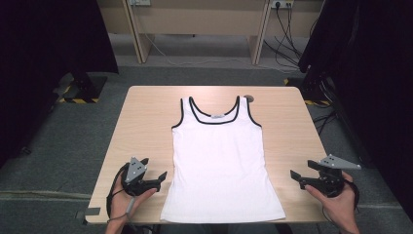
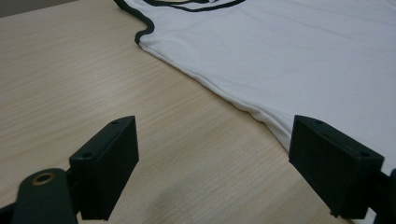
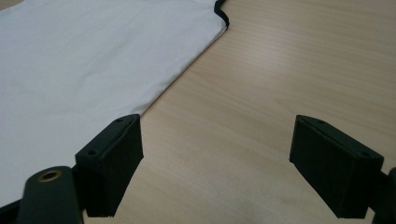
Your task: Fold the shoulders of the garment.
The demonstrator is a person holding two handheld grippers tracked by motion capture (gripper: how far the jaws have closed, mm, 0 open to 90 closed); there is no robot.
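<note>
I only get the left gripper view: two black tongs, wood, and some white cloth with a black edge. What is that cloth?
Observer: A white tank top, spread flat on the table, neckline at the far side.
Operator: Is there a second pair of tongs?
Observer: Yes, the right tongs are open beside the top's other side, holding nothing.
Operator: And where are mine?
Observer: The left tongs are level with them, both by the top's lower half.

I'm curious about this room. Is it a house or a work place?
Probably a lab or workshop, not a house: grey carpet, cables running from wall sockets, and a bare table with one top.
</note>
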